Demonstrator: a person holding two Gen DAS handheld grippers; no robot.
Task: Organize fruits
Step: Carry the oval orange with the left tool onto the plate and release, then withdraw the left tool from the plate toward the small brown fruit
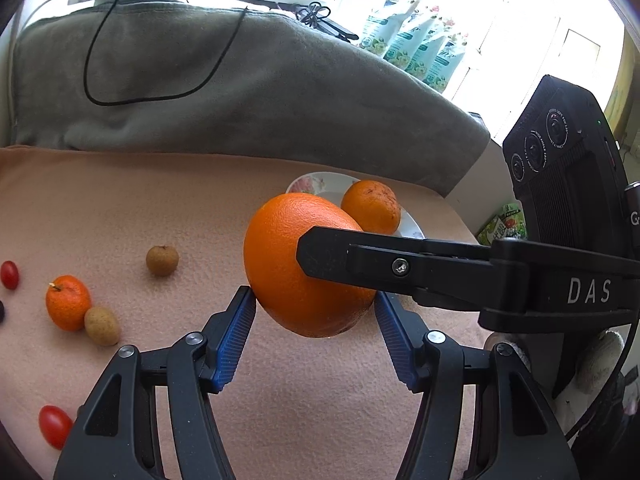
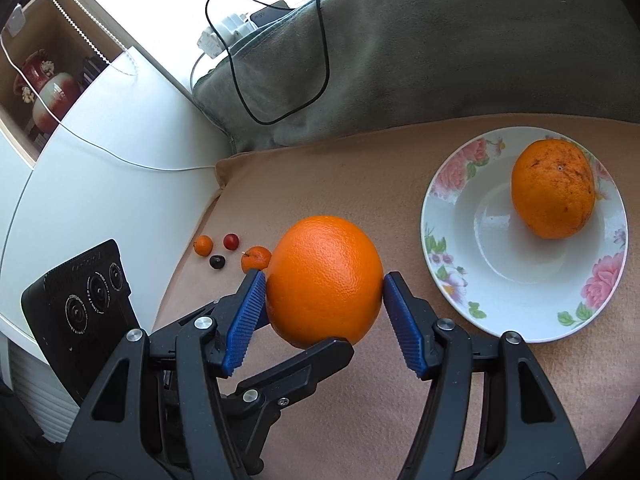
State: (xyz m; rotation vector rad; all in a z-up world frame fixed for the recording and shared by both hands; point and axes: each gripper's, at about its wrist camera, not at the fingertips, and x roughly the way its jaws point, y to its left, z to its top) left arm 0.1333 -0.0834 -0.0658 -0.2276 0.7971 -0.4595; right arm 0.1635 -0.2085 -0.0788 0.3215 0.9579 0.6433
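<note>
You've got the large, smooth, bright orange [image 1: 296,256] up off the surface, caught between both tools at once. Your left claw [image 1: 314,306] is clenched on it, blue ribbed pads [image 1: 240,324] pressing its lower flanks on either side. Your right claw [image 2: 324,290] is clamped on the same orange, its blue pads [image 2: 248,312] tight against the fruit's left and right sides. From the left wrist camera, a black finger of the right claw crosses in front of the orange from the right; from the right wrist camera, a black finger of the left claw pokes up underneath it.

Just beyond the orange sits the white plate with pink roses on its rim [image 2: 452,184], resting on the peach-coloured fleece cloth [image 1: 120,208] that covers the worktop. A second, duller orange with brown speckles [image 2: 554,188] lies on the plate's far right side, apart from the one you're gripping.

Out on the cloth to your left: a small tangerine with a stem [image 1: 68,302] touching a tan oval longan [image 1: 102,326], another round brown longan [image 1: 162,260] on its own, a red cherry tomato [image 1: 10,275] near the edge and another red cherry tomato [image 1: 55,426] close to the left claw's frame. A further tiny tangerine [image 2: 203,245] and a dark round fruit [image 2: 217,262] show in the right wrist view.

Behind everything, a grey-green blanket [image 1: 240,92] is heaped, with a black cable [image 1: 92,60] looping over it.
</note>
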